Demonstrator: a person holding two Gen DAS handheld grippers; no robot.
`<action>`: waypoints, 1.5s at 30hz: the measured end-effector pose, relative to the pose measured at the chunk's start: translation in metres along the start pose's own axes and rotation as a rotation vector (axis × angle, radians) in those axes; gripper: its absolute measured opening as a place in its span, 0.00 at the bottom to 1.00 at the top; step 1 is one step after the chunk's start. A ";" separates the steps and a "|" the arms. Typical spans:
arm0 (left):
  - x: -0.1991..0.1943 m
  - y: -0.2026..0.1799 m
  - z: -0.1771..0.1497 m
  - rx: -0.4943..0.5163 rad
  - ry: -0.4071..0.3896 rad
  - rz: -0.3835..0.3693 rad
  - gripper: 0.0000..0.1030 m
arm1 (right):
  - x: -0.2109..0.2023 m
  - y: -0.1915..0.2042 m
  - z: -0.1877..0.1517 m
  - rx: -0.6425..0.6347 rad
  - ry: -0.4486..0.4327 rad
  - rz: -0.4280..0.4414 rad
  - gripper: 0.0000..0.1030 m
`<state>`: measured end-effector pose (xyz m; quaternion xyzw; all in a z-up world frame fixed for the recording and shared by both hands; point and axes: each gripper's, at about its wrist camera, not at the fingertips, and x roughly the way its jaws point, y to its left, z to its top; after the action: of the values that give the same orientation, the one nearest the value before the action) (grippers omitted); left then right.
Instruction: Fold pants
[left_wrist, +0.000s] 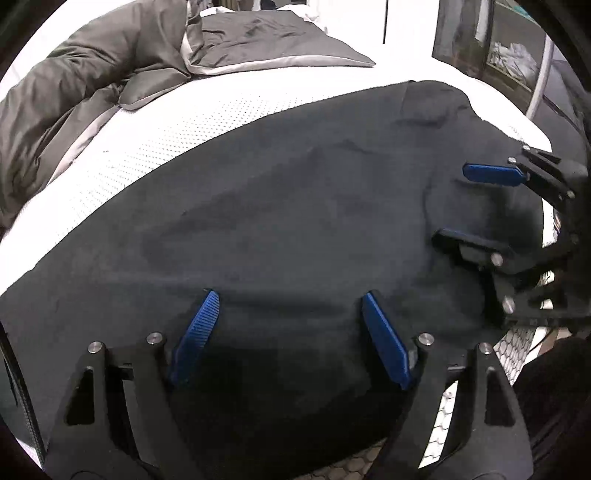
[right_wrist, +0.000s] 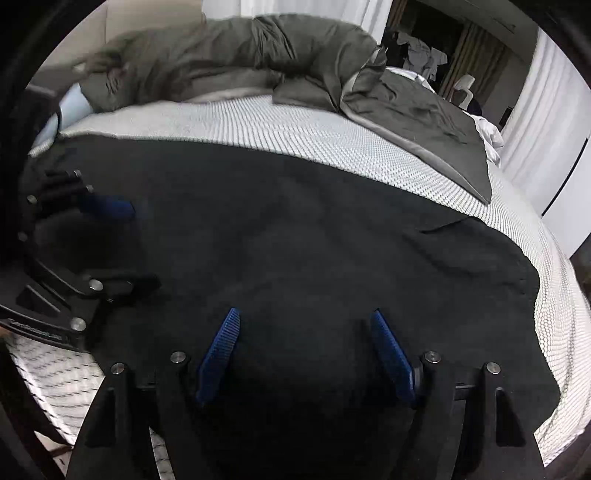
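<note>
Black pants (left_wrist: 295, 184) lie spread flat across a white textured mattress (left_wrist: 166, 136), reaching its near edge. My left gripper (left_wrist: 291, 295) hovers over the near part of the cloth, blue pads wide apart, nothing pinched between them. My right gripper (left_wrist: 452, 202) shows at the right of the left wrist view, also open over the fabric. In the right wrist view the pants (right_wrist: 295, 240) fill the middle. The right gripper (right_wrist: 306, 313) stands open above them, and the left gripper (right_wrist: 142, 245) is blurred at the left edge. Whether any pad touches the cloth I cannot tell.
A bunched grey duvet (left_wrist: 74, 74) lies along the far side of the bed, with its flat grey end (right_wrist: 424, 122) to the right. Bare mattress (right_wrist: 295, 125) shows between duvet and pants. Shelves with clothes (left_wrist: 513, 55) and a white curtain (right_wrist: 546, 110) stand beyond.
</note>
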<state>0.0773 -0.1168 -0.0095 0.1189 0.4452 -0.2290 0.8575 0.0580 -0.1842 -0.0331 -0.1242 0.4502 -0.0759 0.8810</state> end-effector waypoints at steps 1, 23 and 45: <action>0.000 0.001 0.001 -0.007 0.003 0.006 0.77 | 0.004 -0.013 -0.001 0.047 0.019 -0.026 0.72; -0.033 0.076 -0.049 -0.027 -0.013 0.222 0.76 | 0.010 0.077 0.033 -0.069 -0.059 0.110 0.76; -0.127 0.193 -0.126 -0.411 -0.179 0.197 0.78 | -0.013 0.059 0.044 0.027 -0.069 0.105 0.79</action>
<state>0.0206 0.1386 0.0221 -0.0357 0.3909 -0.0585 0.9179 0.0872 -0.1180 -0.0150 -0.0912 0.4243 -0.0312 0.9004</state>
